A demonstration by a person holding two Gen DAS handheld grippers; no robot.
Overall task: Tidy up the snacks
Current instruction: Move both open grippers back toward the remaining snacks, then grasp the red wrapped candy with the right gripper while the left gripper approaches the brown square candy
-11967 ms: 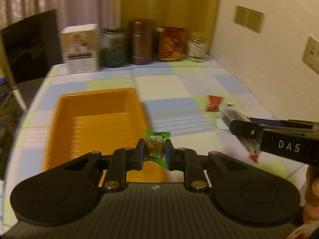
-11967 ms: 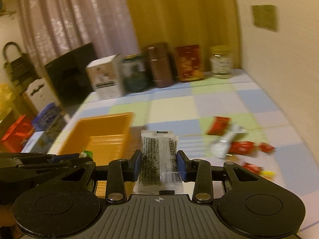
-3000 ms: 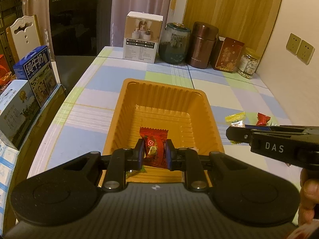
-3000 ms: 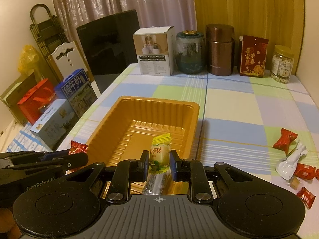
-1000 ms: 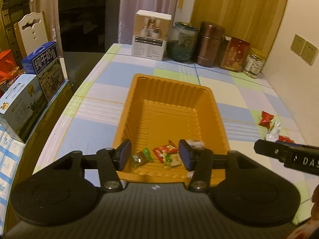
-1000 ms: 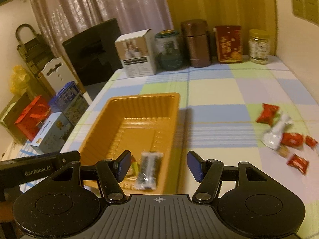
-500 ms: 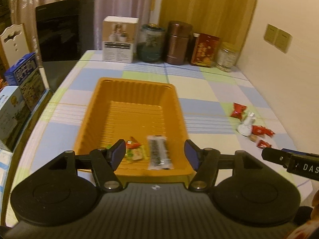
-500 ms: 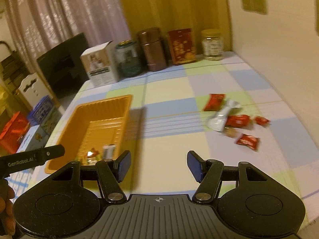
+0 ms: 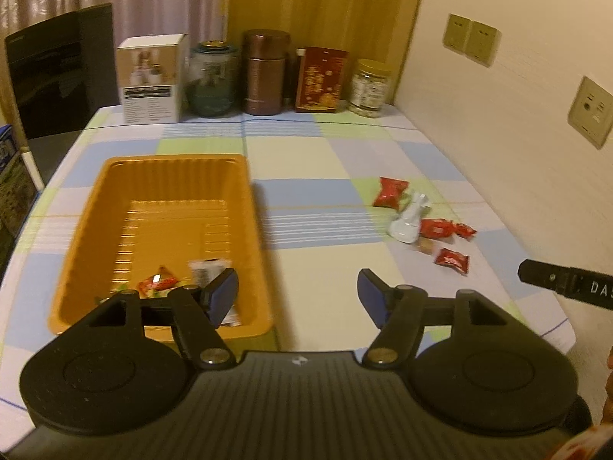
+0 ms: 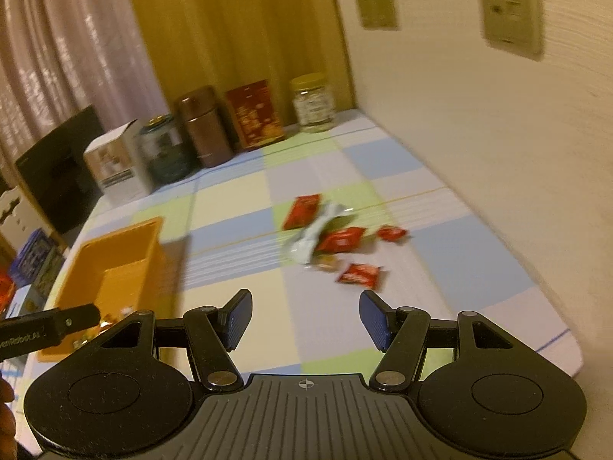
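On right gripper [image 9: 567, 281] "DAS", on left gripper [image 10: 49, 327] "GenRobot.AI" lettering

Black tool [image 9: 297, 297], blue pads [image 9: 224, 295]

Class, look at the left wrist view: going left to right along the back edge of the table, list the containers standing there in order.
White box → green glass jar → brown canister → red box → clear jar with a yellow lid.
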